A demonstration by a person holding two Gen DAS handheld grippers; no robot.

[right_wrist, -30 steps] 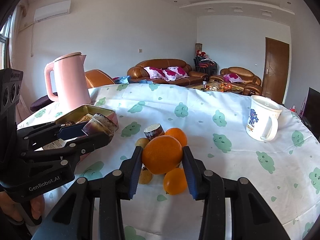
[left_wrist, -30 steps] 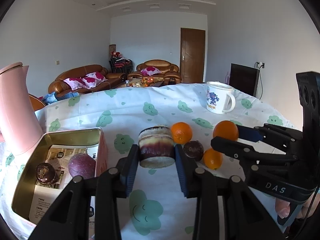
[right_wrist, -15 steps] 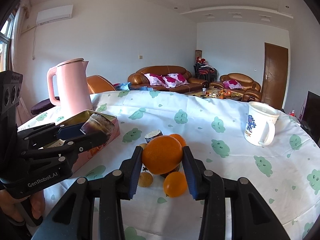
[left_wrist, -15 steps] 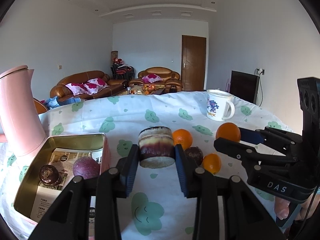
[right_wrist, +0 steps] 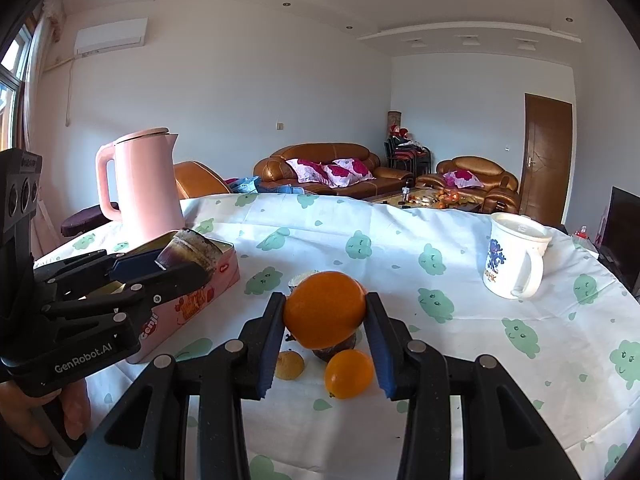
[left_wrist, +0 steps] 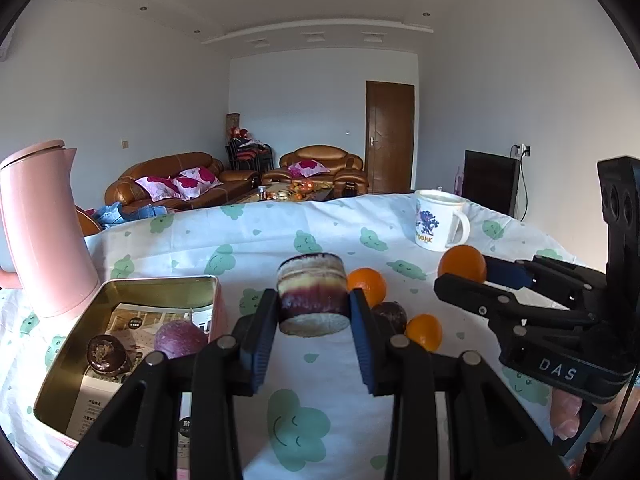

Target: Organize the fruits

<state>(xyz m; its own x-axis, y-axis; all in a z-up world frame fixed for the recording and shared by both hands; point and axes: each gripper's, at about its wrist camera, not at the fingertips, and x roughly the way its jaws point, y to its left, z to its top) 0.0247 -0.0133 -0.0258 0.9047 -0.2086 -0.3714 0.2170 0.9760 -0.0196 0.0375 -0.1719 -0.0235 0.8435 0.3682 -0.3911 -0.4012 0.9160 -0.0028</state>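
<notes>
Around my two grippers the table [right_wrist: 460,248] is crowded. At ten o'clock in my left view stands a pink kettle [left_wrist: 38,232], and just beside it, at eight o'clock, an open tin [left_wrist: 132,288] with a purple fruit [left_wrist: 180,338] and a dark round fruit [left_wrist: 106,354] lying on paper inside. A white mug [left_wrist: 438,220] sits at two o'clock, well apart from the tin. Between the grippers a small heap stays on the cloth: an orange [left_wrist: 367,285], a dark fruit [left_wrist: 389,312] touching it, and a smaller orange fruit [left_wrist: 425,332]; my right view adds a pale brown fruit [right_wrist: 289,365] at seven o'clock of the heap.

My left gripper [left_wrist: 313,322] is clamped on a short purple-and-cream cane piece [left_wrist: 312,294], held clear above the cloth, with the tin's near corner low to its left. My right gripper [right_wrist: 326,326] is clamped on a big orange [right_wrist: 324,308], lifted over the heap, which partly hides behind it. Both tools point slightly downward, side by side, each visible in the other's view. Fingers [left_wrist: 566,416] of the right hand show at four o'clock under its handle.
</notes>
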